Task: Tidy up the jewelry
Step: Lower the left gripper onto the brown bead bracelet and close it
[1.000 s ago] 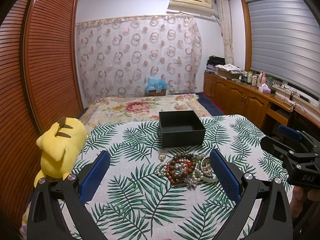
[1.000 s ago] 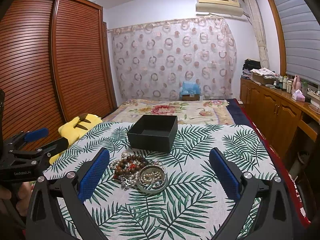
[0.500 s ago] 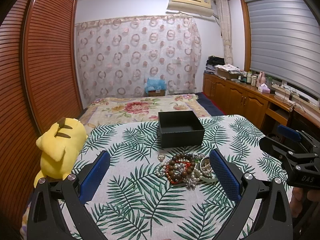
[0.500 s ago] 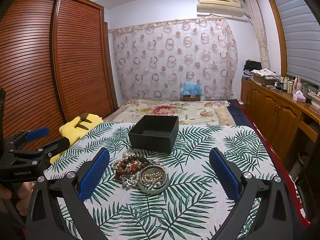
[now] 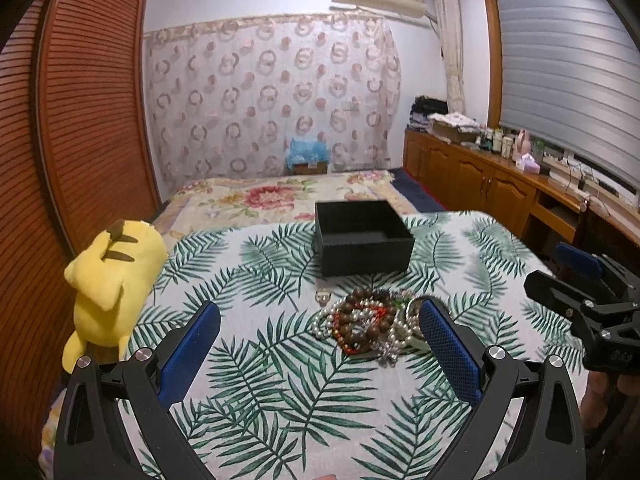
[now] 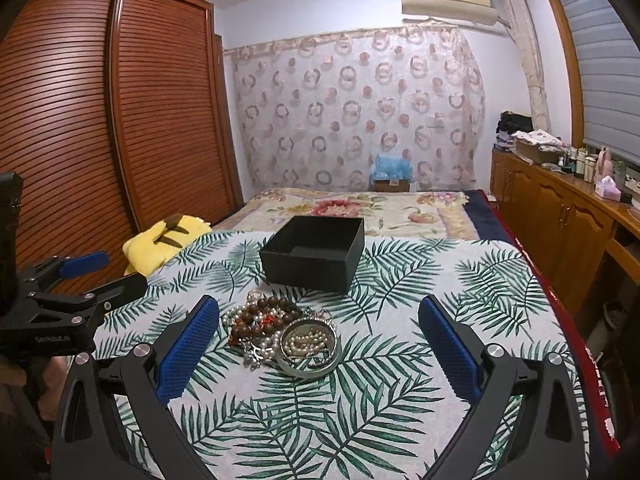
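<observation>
Starting at the left: a yellow plush toy [image 5: 110, 280] lies at the edge of the leaf-print cloth [image 5: 260, 380] covering the bench, with a slatted wooden wardrobe [image 5: 88, 120] behind it. Left gripper [image 5: 320, 334] — blue-padded fingers [image 5: 192, 348] released and spread wide, nothing between them, held above the cloth on the near side of the jewelry. Jewelry pile [image 5: 368, 326], centre of the cloth: a tangle of brown wooden beads, pearl strands and red-orange beads, with a small ring [image 5: 322, 297] lying just beside its far-left edge. In the right wrist view the same pile [image 6: 266, 330] has a round metal bangle [image 6: 309, 347] at its right side, pearls heaped inside the hoop. Black box [image 5: 362, 243], open-topped and square, stands on the cloth just beyond the pile, apart from it; its interior looks bare. Right gripper [image 6: 318, 334] — fingers [image 6: 450, 354] likewise released, wide apart, grasping nothing, hovering near the pile; seen from the left wrist view it sits at the right edge [image 5: 576, 288]. Further right, a wooden sideboard [image 5: 480, 184] runs along the wall under a shuttered window. Behind all, a floral bedspread [image 5: 280, 196] and a ring-patterned curtain [image 5: 272, 100].
</observation>
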A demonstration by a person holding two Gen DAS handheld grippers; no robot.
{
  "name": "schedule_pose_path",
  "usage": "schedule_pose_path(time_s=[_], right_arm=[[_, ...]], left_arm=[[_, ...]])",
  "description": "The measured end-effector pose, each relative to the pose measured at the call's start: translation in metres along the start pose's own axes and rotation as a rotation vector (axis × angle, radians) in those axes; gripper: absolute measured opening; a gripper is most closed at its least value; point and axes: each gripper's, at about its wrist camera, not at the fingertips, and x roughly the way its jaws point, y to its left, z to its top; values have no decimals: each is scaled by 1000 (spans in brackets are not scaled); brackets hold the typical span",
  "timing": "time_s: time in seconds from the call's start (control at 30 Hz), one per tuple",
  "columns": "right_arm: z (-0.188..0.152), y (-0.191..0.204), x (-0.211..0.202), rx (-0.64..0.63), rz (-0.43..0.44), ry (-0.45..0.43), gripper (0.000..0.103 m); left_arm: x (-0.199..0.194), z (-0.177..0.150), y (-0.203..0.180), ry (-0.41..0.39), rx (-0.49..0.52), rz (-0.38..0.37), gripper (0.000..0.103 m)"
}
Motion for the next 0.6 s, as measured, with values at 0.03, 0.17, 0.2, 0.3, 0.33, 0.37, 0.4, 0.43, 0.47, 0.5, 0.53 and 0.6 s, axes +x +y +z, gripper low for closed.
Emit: schedule_pose_path(time_s=[0.03,0.17,0.2,0.3,0.33,0.37,0.4,0.43,0.47,0.5,0.53,0.6], right_arm=[[-1,-1,3,-4,6,8,100],[-7,-3,15,-23,16,24,100],[-8,-5,19,-27,28,31,98],[-10,-8,27,-40,46,50,92],[-10,-10,31,-44,49,57,91],[-10,-10,33,-47,52,62,88],[-10,-12,36,-50,54,68,86],[-10,-13,40,-54,51,74,86],[-9,-15,44,-58,49,82,85],[-10,-17,47,-62,50,89,84],[-10,-18,50,-66,51,96,84],[-9,-22,58,-77,52,117,80]], left_arm=[[3,-1,1,10,-2,1,96],[17,-10,11,38,-13,5,96],[20,-11,13,45,-15,5,96],[28,-16,19,58,-19,5,96],[32,-17,21,66,-18,7,96],[34,-18,22,72,-15,10,96],[37,-19,23,76,-10,13,96],[40,-21,24,83,-4,14,96],[44,-22,25,92,0,12,96],[46,-23,27,100,3,6,96],[47,-23,28,106,7,1,96],[51,-24,29,111,16,0,96]])
